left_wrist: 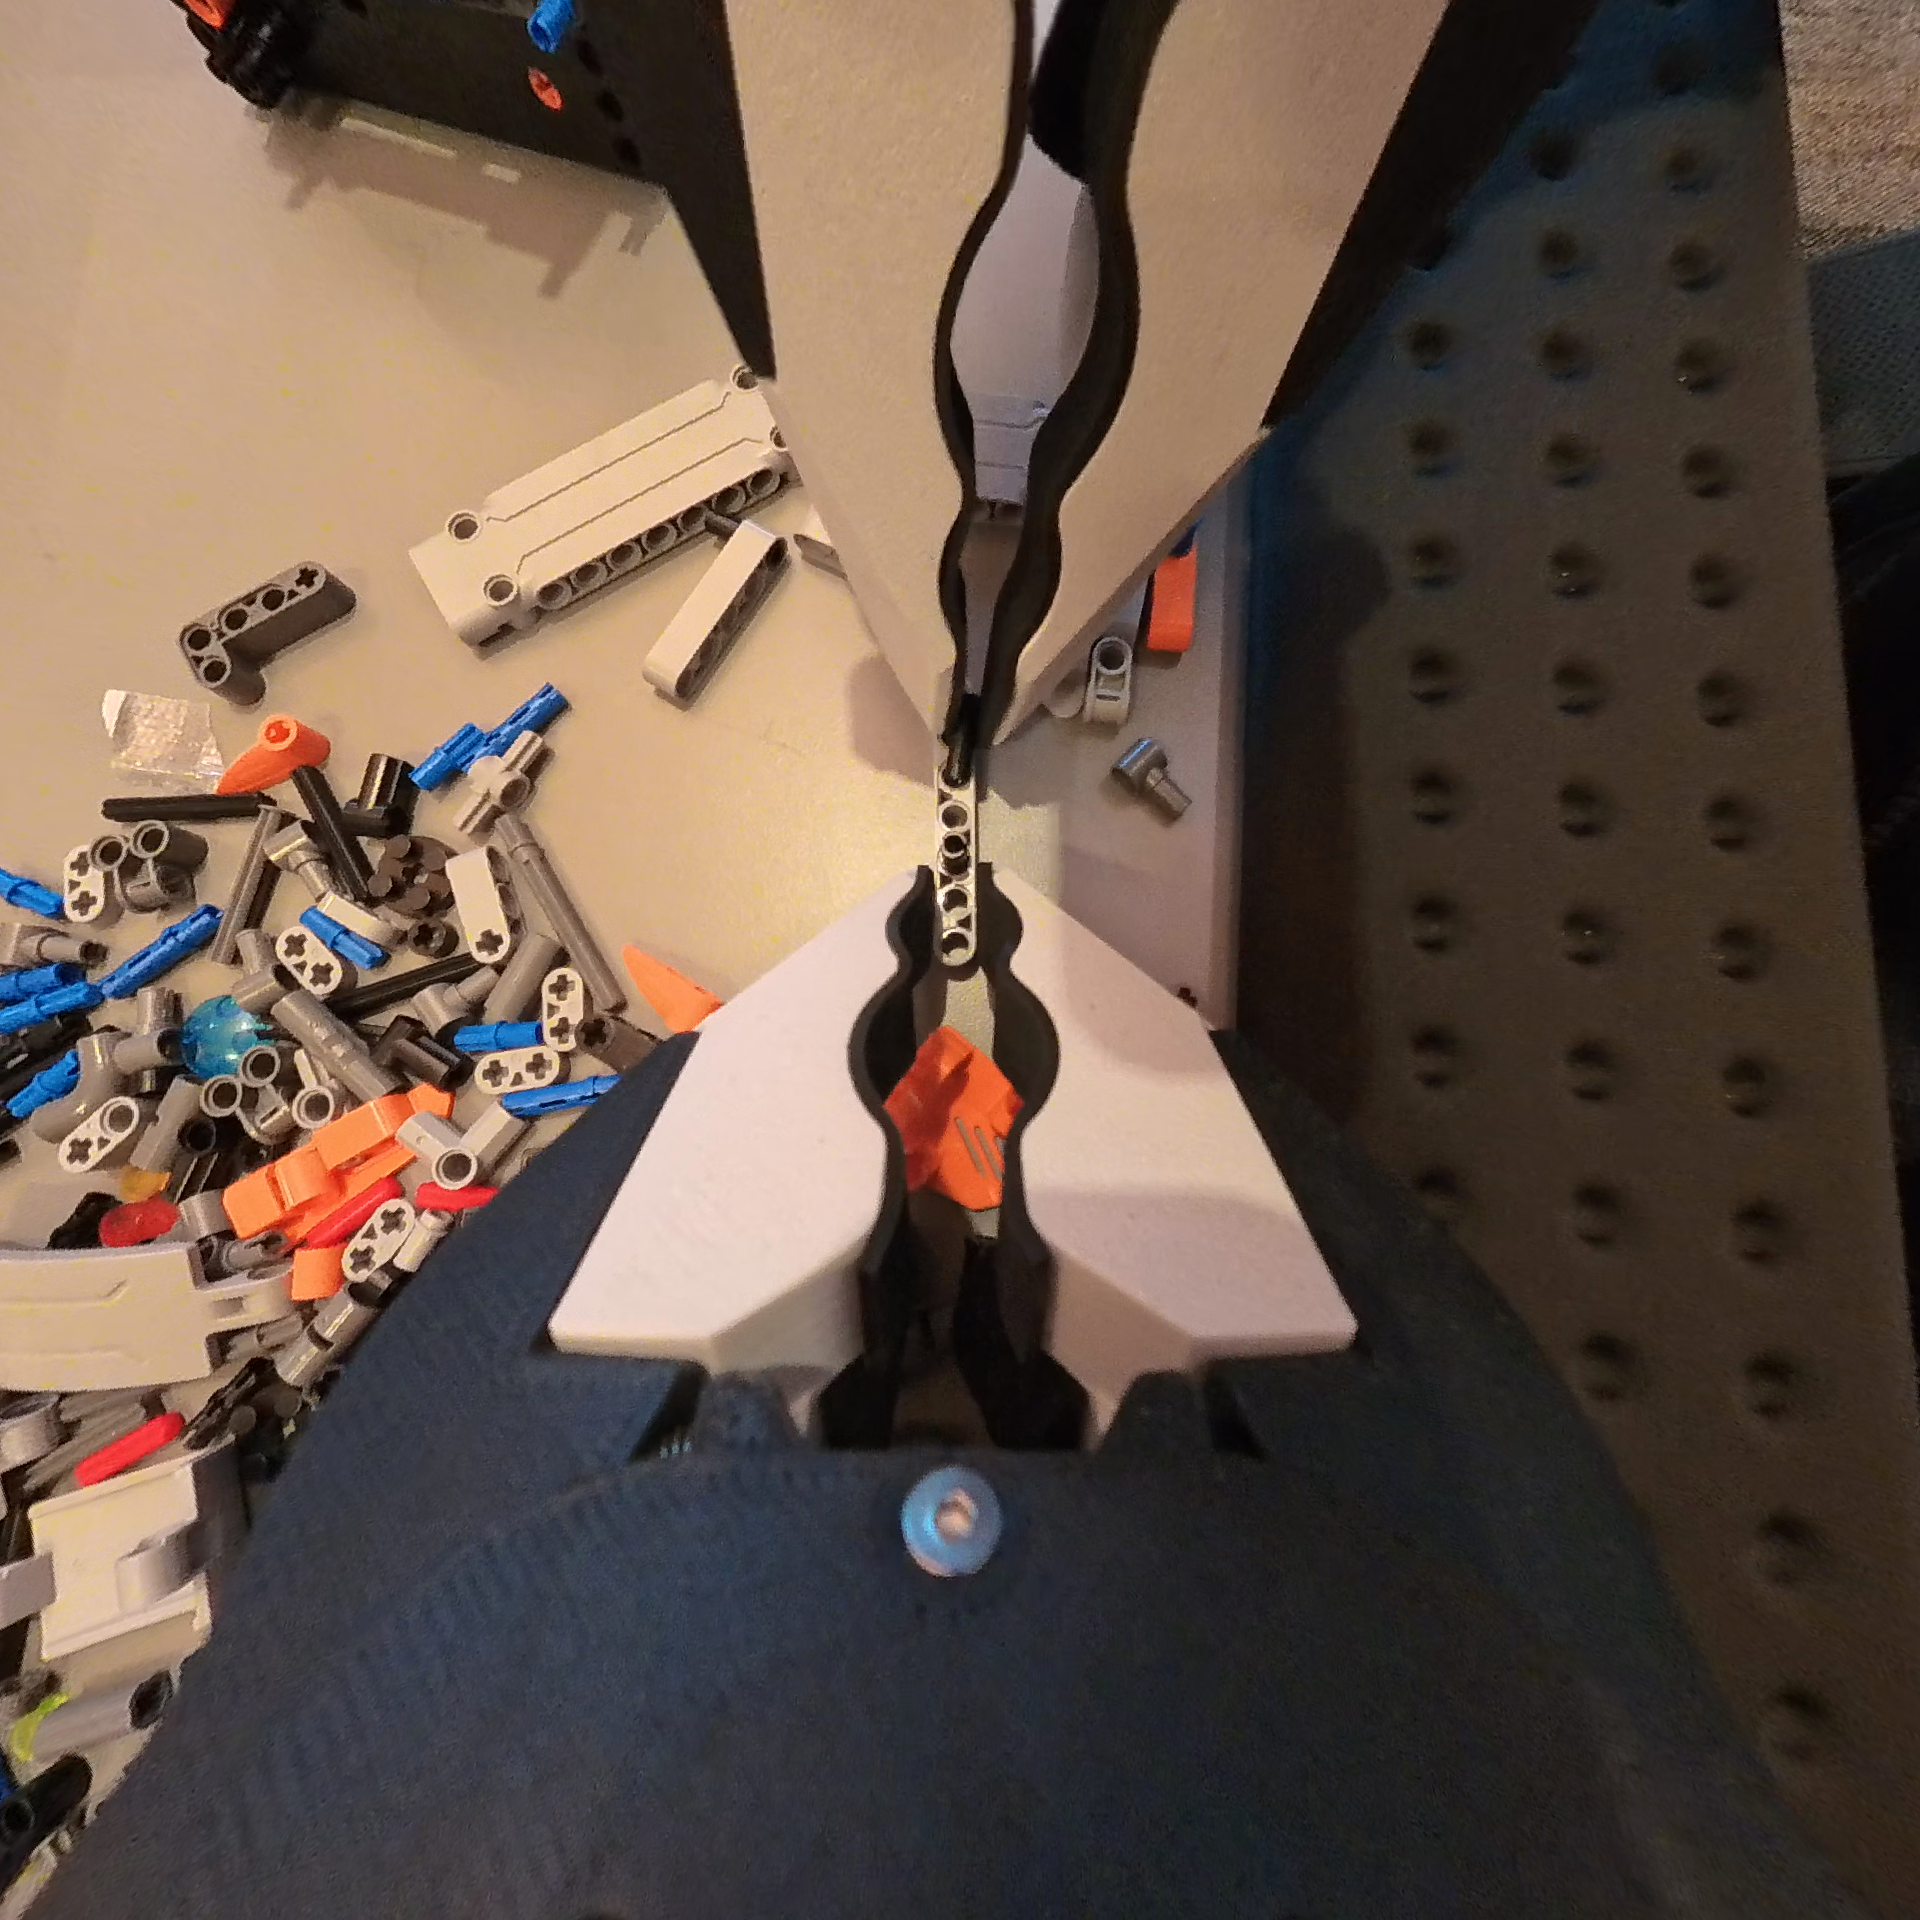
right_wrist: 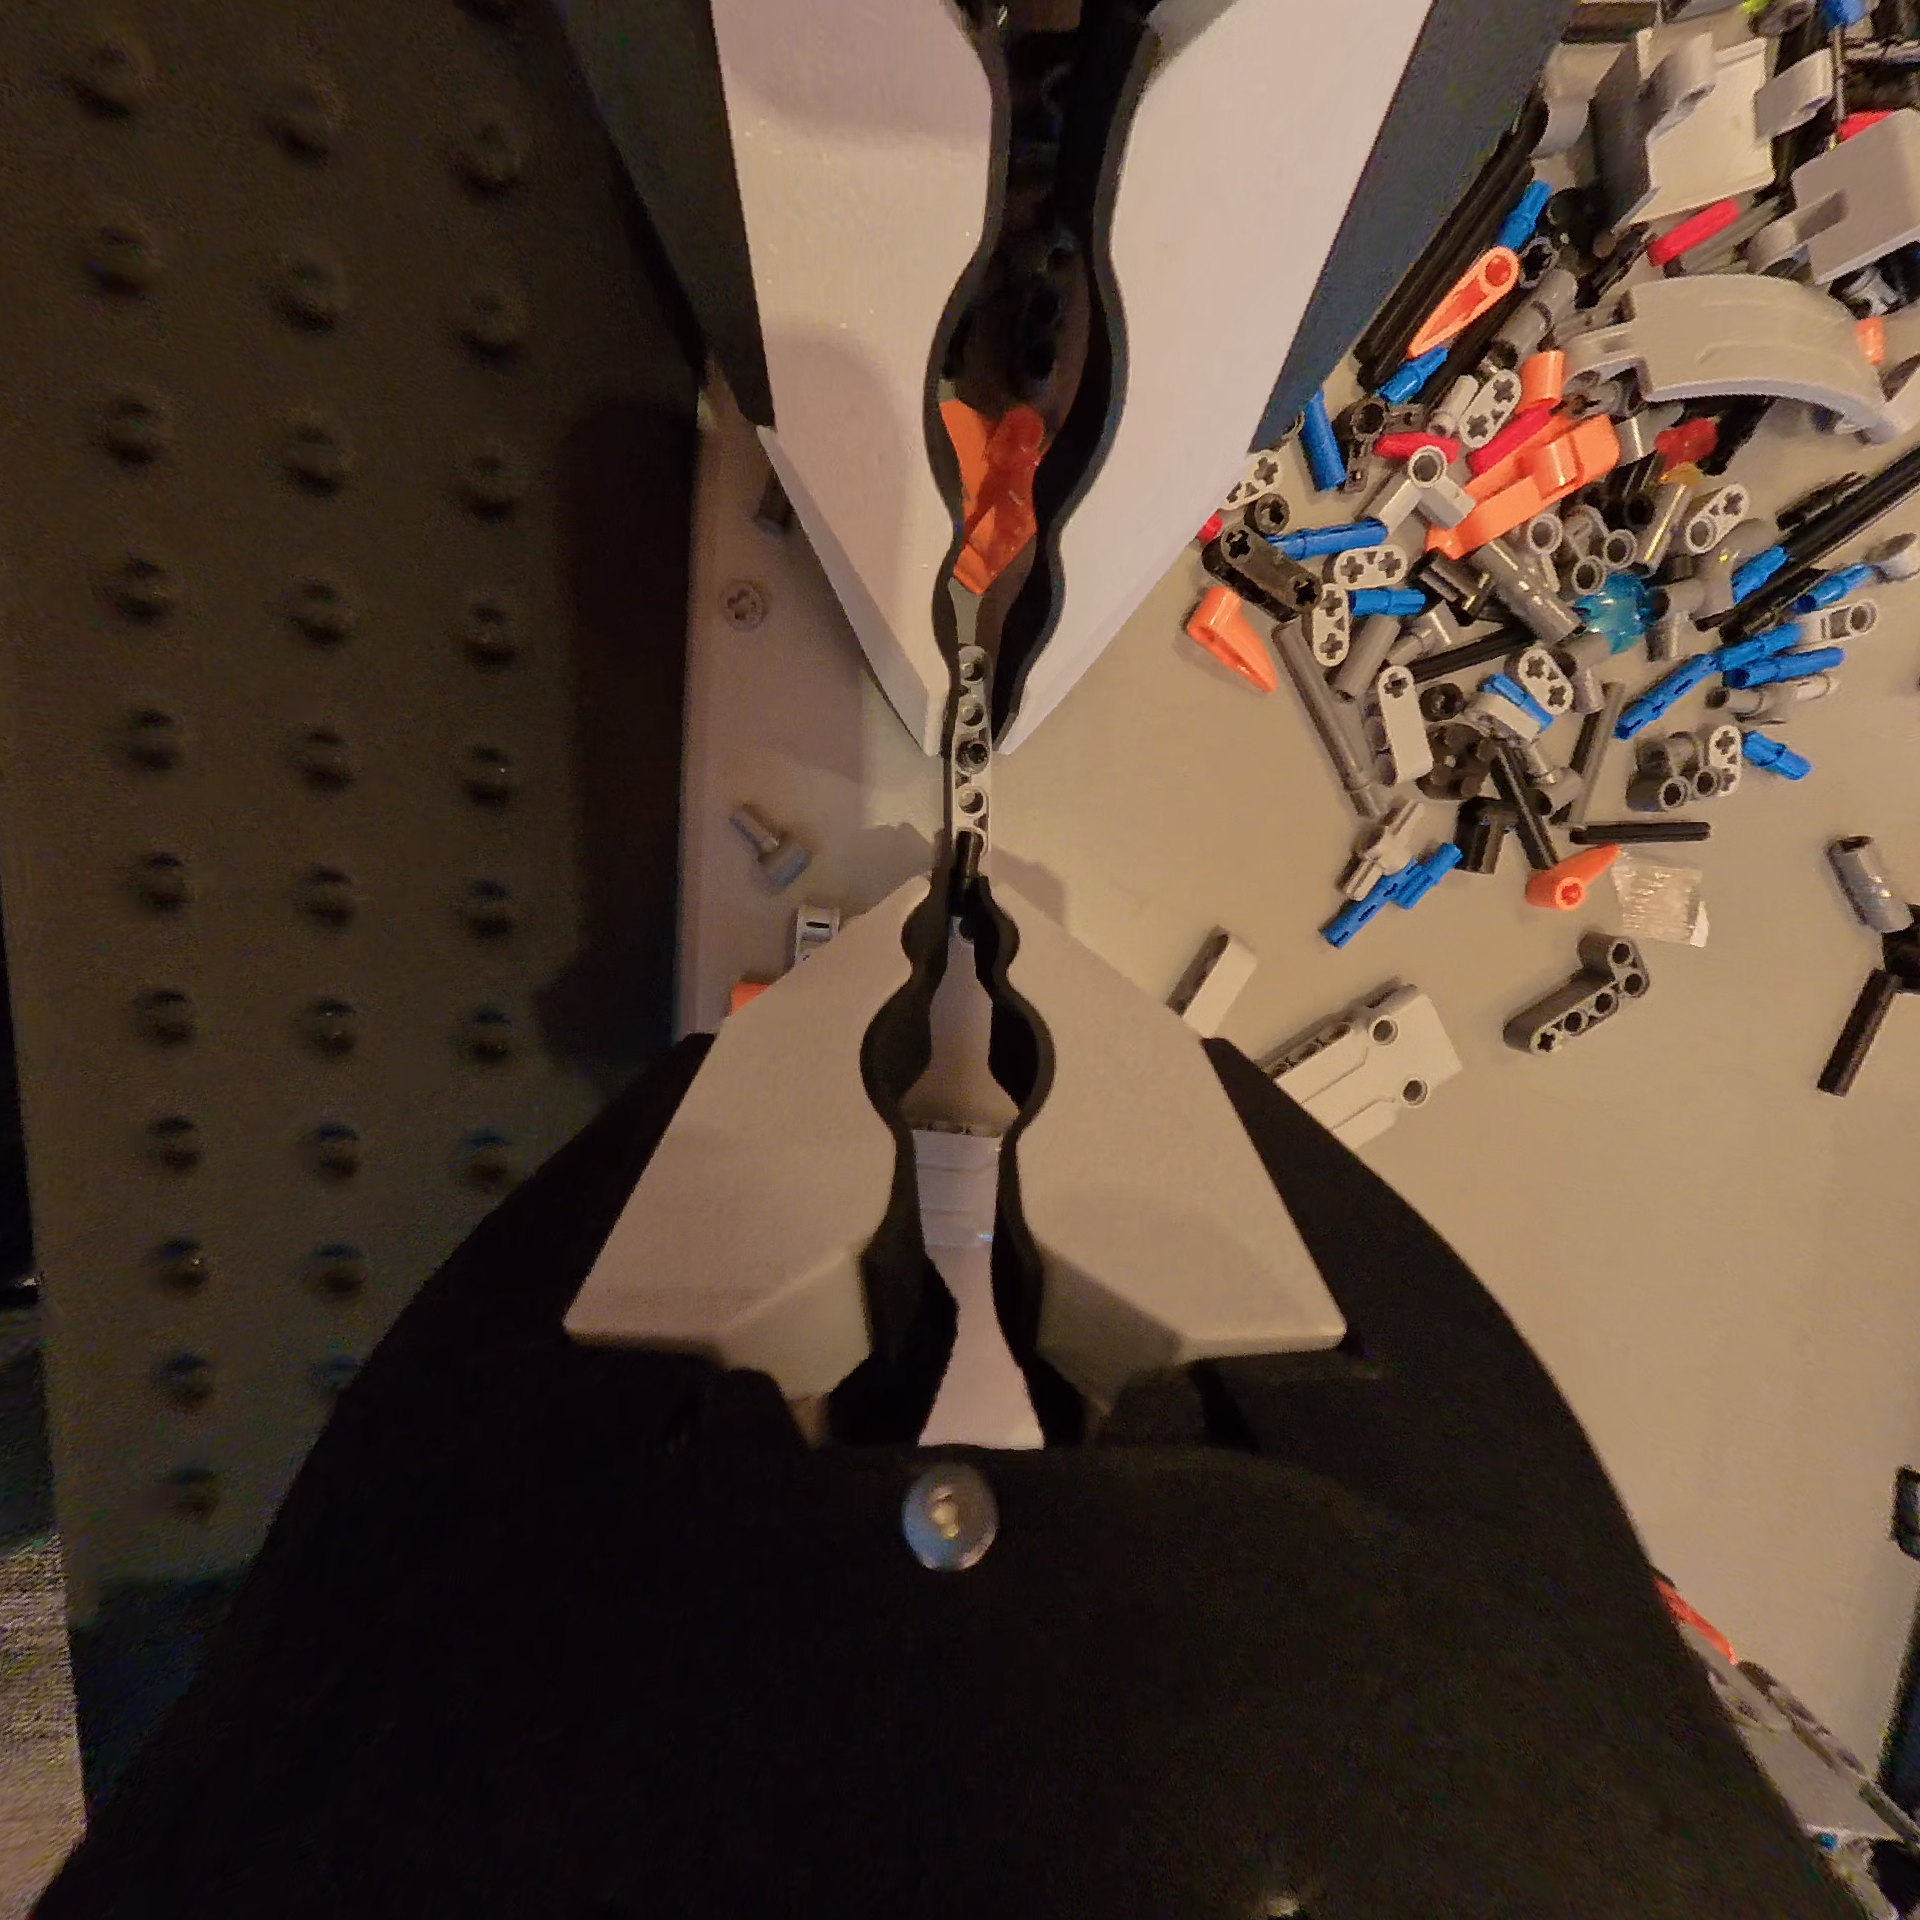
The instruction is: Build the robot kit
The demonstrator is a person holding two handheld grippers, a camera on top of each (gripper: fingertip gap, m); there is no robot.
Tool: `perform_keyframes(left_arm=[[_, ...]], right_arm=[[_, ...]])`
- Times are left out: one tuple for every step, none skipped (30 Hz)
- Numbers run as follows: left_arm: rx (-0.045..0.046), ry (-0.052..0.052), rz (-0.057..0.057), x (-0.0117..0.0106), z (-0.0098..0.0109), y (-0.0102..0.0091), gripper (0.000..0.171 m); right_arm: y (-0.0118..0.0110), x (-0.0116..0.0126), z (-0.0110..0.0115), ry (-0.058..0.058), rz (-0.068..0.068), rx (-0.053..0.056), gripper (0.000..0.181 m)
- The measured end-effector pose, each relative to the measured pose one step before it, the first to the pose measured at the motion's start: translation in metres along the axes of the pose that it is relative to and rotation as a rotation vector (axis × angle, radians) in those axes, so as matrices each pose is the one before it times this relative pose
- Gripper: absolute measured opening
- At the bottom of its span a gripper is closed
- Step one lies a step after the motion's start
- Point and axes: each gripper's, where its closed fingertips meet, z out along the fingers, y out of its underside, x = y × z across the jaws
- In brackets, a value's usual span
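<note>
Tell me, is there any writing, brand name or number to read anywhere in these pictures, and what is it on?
None. No words, numbers or brand marks are readable in either view.
The left gripper, the right gripper, the thin white holed beam both are clamped on, and the pile of loose building pieces all look unmarked.

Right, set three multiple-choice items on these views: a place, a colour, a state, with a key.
1. In the left wrist view, the pile of loose parts lies: A) left of the left gripper; B) in a bowl; C) in a box.
2. The pin held by the right gripper is: A) blue; B) black; C) orange.
3. The left gripper is: A) wide open; B) lying flat; C) shut on the holed beam.
Key: A, the pile fills the left edge; B, a black stub shows between the tips; C, its fingers pinch the beam.
</note>
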Motion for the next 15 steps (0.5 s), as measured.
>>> perform_keyframes(left_arm=[[0.00034, 0.0005, -0.0010, -0.00007, 0.00000, -0.00002, 0.006], [0.00030, 0.0001, 0.0001, 0.00001, 0.00009, 0.00003, 0.006], [0.00037, 0.0004, -0.0001, -0.00006, -0.00002, 0.00000, 0.006], [0.00064, 0.0005, -0.0008, 0.00003, 0.00007, -0.00011, 0.006], [-0.00022, -0.0009, -0.0005, -0.00010, -0.00002, 0.00003, 0.006], [-0.00292, -0.0062, 0.0030, -0.00057, -0.00012, 0.00014, 0.006], [-0.00582, -0.0136, 0.0081, -0.00125, -0.00045, 0.00047, 0.007], [-0.00304, -0.0166, 0.0102, -0.00152, -0.00058, -0.00021, 0.013], [0.00550, -0.0135, 0.0095, -0.00080, -0.00090, -0.00180, 0.019], [0.01069, -0.0136, 0.0101, -0.00057, -0.00133, -0.00309, 0.022], [0.01152, -0.0191, 0.0165, -0.00107, -0.00168, -0.00341, 0.023], [0.01033, -0.0240, 0.0204, -0.00163, -0.00197, -0.00326, 0.024], [0.01697, -0.0246, 0.0210, -0.00135, -0.00258, -0.00438, 0.025], [0.02881, -0.0229, 0.0268, -0.00062, -0.00359, -0.00676, 0.024], [0.03396, -0.0192, 0.0374, 0.00102, -0.00394, -0.00836, 0.022]], right_arm=[[0.00003, -0.00001, 0.00002, -0.0014, 0.0009, -0.0010, 0.002], [-0.00005, 0.00005, -0.00004, -0.0023, 0.0003, -0.0011, 0.002], [-0.00009, 0.00042, -0.00026, 0.0001, -0.0015, -0.0010, 0.002], [-0.00022, 0.00105, -0.00059, 0.0034, 0.0007, -0.0004, 0.002], [-0.00077, 0.00128, -0.00114, 0.0039, 0.0032, 0.0032, 0.002], [-0.00248, -0.00004, -0.00186, -0.0042, 0.0056, 0.0155, 0.001], [-0.00256, -0.00076, -0.00212, -0.0102, 0.0101, 0.0171, 0.002], [-0.00178, -0.00073, -0.00198, -0.0089, 0.0123, 0.0129, 0.002], [-0.00183, -0.00101, -0.00182, -0.0128, 0.0167, 0.0138, 0.002], [-0.00220, -0.00104, -0.00177, -0.0164, 0.0216, 0.0179, 0.002], [-0.00320, -0.00041, -0.00239, -0.0146, 0.0254, 0.0256, 0.002], [-0.00331, -0.00106, -0.00276, -0.0197, 0.0270, 0.0264, 0.002], [-0.00254, -0.00178, -0.00266, -0.0235, 0.0254, 0.0214, 0.002], [-0.00210, -0.00145, -0.00229, -0.0188, 0.0231, 0.0177, 0.002], [-0.00219, -0.00091, -0.00205, -0.0132, 0.0208, 0.0167, 0.002]])
